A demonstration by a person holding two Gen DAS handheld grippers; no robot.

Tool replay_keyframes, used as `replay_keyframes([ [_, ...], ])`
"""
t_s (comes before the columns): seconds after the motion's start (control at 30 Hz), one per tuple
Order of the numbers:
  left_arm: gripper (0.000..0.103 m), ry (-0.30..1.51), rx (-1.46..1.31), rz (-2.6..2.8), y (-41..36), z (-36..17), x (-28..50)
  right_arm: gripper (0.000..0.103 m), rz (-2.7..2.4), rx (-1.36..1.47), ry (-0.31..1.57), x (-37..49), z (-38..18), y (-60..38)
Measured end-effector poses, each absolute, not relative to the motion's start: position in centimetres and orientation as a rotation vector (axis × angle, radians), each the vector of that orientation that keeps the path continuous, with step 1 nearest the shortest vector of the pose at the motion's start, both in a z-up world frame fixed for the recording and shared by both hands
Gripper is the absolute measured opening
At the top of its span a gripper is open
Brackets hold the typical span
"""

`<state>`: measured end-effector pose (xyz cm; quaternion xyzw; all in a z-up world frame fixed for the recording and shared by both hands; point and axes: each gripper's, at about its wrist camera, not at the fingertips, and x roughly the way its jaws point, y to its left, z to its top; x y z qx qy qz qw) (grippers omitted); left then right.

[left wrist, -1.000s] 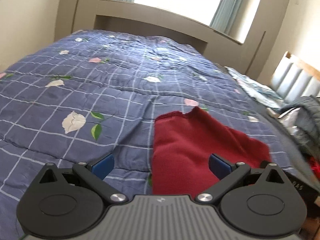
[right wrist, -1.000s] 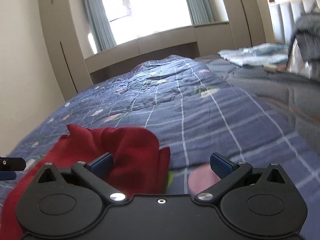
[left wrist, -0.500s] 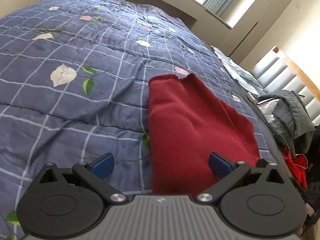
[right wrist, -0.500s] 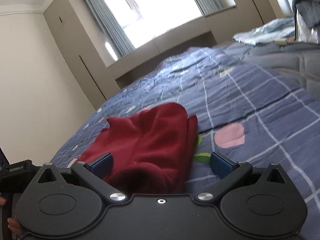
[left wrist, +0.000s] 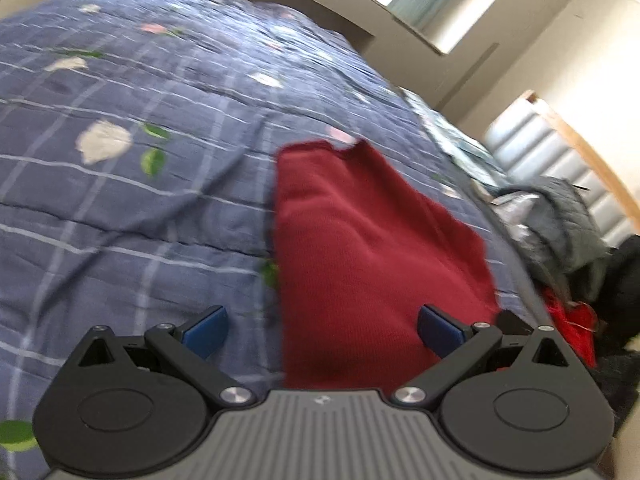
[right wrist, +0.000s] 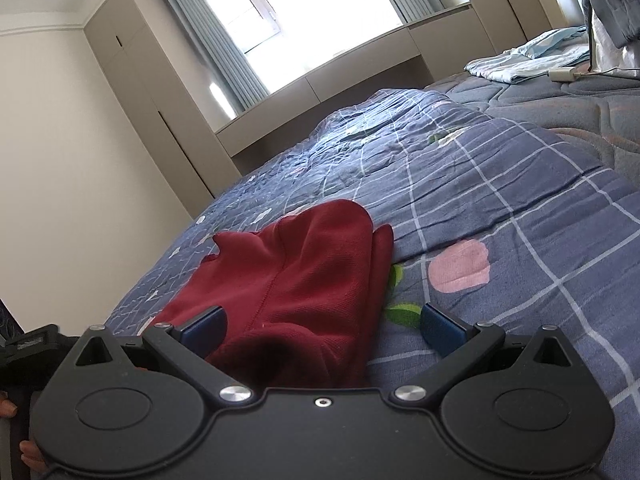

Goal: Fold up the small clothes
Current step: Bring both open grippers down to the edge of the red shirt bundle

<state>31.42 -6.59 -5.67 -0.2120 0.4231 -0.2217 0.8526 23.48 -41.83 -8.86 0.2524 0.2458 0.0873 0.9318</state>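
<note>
A: Since half a second ago: both cameras sit closer over the cloth. Item one, quilt (right wrist: pixel 500 200), blue, checked, flowered, covering the bed.

B: Item two?

A: Red garment (left wrist: pixel 360 248), knitted, lying flat on the quilt ahead of both tools, bunched at its far end in the right view.

B: Tongs?

A: Left gripper (left wrist: pixel 322 326) spread wide, empty. Right gripper (right wrist: pixel 322 326) likewise.

B: Risk?

A: Likely a pinch catching quilt with the knit, dragging both; loose layers may slip apart.

left wrist: low, near bed (left wrist: pixel 120 208), facing headboard | right wrist: low, facing window | shared: red garment (left wrist: pixel 360 240)
</note>
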Motion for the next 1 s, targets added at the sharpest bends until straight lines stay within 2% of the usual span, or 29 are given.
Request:
replay_keyframes([
  [0.57, 0.103, 0.902, -0.414, -0.486, -7.8, -6.3, 31.5, 0.103, 0.254, 0.521, 0.483, 23.3, -8.7, -41.6],
  [0.63, 0.103, 0.901, -0.416, -0.485, -7.8, -6.4, 31.5, 0.1, 0.261, 0.507, 0.487, 23.2, -8.6, -41.4],
  [0.7, 0.103, 0.9, -0.416, -0.485, -7.8, -6.3, 31.5, 0.09, 0.266, 0.493, 0.495, 23.3, -8.6, -41.1],
  [1.0, 0.103, 0.914, -0.412, -0.484, -7.8, -6.4, 31.7, 0.086, 0.268, 0.489, 0.508, 23.4, -8.8, -41.0],
])
